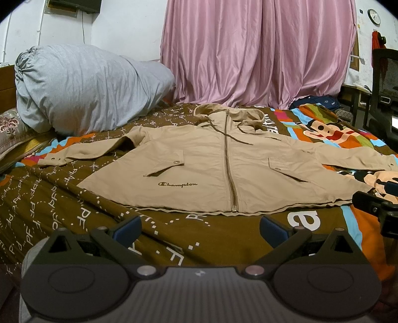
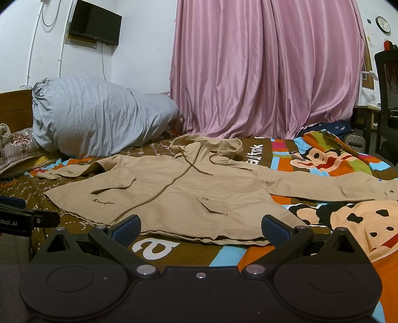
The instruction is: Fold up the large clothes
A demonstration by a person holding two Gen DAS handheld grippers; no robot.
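A beige hooded jacket lies flat and zipped on the bed, front up, both sleeves spread out, hood toward the curtain. The right wrist view shows the same jacket closer. My left gripper hovers open just short of the jacket's hem, near the zip's bottom end, with nothing between its fingers. My right gripper stands open over the hem on the jacket's right half, also holding nothing. The right gripper's body shows at the left wrist view's right edge; the left gripper's body shows at the right wrist view's left edge.
The bed wears a brown and multicoloured cartoon-print sheet. A large grey rolled duvet and a patterned pillow sit at the far left. Pink curtains hang behind. A black chair stands at the right, a wall screen upper left.
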